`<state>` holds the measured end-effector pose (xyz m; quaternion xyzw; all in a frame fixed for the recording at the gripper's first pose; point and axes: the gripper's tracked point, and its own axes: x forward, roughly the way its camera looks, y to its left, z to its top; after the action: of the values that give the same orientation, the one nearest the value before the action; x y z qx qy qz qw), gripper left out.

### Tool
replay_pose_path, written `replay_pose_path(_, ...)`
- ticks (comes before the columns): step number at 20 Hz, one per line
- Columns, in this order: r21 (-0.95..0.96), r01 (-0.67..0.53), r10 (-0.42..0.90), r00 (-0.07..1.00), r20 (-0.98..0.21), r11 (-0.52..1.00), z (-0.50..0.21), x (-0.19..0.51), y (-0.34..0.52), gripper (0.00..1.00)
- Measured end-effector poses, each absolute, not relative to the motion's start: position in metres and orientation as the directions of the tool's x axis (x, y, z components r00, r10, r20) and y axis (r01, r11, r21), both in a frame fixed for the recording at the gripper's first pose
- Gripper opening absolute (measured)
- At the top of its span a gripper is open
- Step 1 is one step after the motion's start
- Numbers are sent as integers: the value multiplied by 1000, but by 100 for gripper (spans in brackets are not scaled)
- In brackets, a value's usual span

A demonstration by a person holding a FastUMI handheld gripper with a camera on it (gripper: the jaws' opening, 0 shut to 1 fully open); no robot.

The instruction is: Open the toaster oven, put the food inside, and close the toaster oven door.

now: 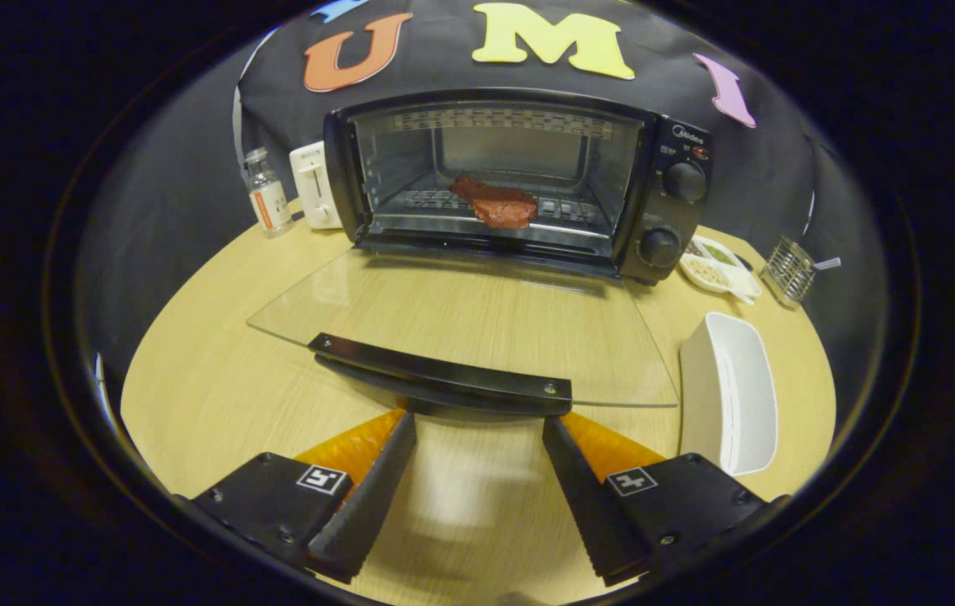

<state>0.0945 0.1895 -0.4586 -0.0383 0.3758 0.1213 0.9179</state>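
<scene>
The black toaster oven stands at the back of the round wooden table with its glass door folded down flat toward me. A reddish-brown piece of food lies on the wire rack inside the cavity. The door's black handle runs across its near edge, just ahead of my fingertips. My gripper is open, its two fingers spread apart just below and behind the handle, with nothing between them but bare table.
A white rectangular dish sits to the right of the door. Behind it are a small divided plate of snacks and a wire holder. Left of the oven stand a small bottle and a white toaster-like appliance.
</scene>
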Motion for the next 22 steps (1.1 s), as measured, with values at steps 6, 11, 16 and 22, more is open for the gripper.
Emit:
replay_pose_path(6,27,-234,189,705,-684,972,-410,112,186,97)
replay_pose_path(11,8,-235,186,748,-637,972,-361,153,187,97)
replay_pose_path(16,22,-218,193,804,-562,976,-322,176,190,97)
replay_pose_path(22,44,-166,161,801,-577,985,-326,158,165,97)
